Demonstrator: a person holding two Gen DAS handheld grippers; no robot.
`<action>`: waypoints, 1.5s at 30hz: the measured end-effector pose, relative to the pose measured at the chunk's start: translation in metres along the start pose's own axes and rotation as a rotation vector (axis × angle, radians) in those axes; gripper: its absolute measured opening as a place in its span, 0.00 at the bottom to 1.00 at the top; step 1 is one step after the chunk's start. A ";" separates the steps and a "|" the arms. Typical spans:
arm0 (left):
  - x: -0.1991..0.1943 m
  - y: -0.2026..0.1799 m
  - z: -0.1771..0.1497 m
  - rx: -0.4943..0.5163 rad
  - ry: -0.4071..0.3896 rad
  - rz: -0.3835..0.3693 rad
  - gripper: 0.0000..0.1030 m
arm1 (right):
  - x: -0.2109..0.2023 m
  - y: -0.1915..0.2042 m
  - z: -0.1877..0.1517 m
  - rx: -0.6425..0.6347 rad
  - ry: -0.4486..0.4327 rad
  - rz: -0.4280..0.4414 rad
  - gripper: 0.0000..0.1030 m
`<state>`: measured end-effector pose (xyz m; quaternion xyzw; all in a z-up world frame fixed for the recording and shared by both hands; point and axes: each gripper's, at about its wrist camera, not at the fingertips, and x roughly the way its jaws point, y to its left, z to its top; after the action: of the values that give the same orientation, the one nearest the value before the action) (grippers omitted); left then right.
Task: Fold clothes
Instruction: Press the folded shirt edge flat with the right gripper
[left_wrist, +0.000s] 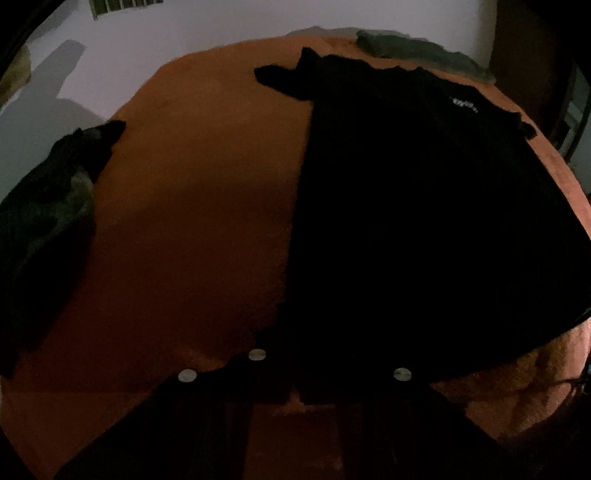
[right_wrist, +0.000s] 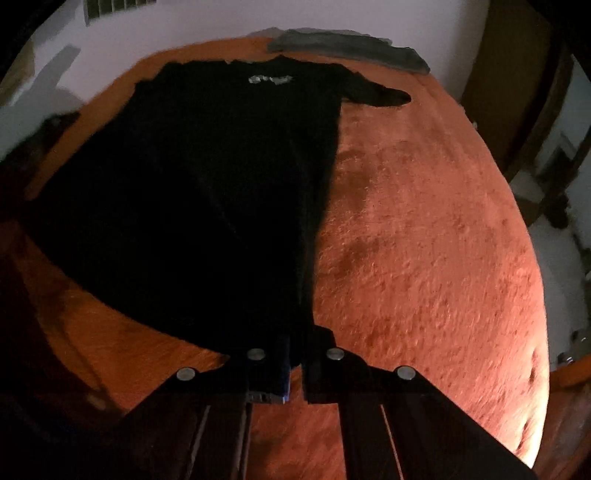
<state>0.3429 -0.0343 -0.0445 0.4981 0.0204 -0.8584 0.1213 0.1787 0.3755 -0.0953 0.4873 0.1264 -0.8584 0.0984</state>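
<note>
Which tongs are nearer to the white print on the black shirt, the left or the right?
Neither clearly. Both tongs sit at the hem of the shirt, far from the print: the left tongs at its left corner, the right tongs at its right corner.

One black T-shirt was spread flat on one orange blanket, its hem at six o'clock and its collar at twelve. One small white print was counted near the collar. One grey folded garment lay at twelve o'clock beyond it. One dark crumpled garment was seen at nine o'clock. Two grippers were counted, the left gripper and the right gripper.
</note>
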 end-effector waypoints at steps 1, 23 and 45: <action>0.002 0.003 -0.002 -0.021 0.009 -0.001 0.02 | 0.000 -0.002 -0.002 0.013 0.007 0.010 0.03; 0.016 0.039 0.002 0.108 0.147 -0.191 0.41 | 0.002 -0.067 -0.039 0.202 0.237 0.297 0.58; 0.025 -0.011 -0.028 0.420 0.231 -0.193 0.67 | 0.030 -0.082 -0.017 0.565 0.223 0.522 0.58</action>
<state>0.3521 -0.0236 -0.0807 0.6027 -0.0972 -0.7889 -0.0705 0.1532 0.4570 -0.1195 0.6010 -0.2327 -0.7475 0.1611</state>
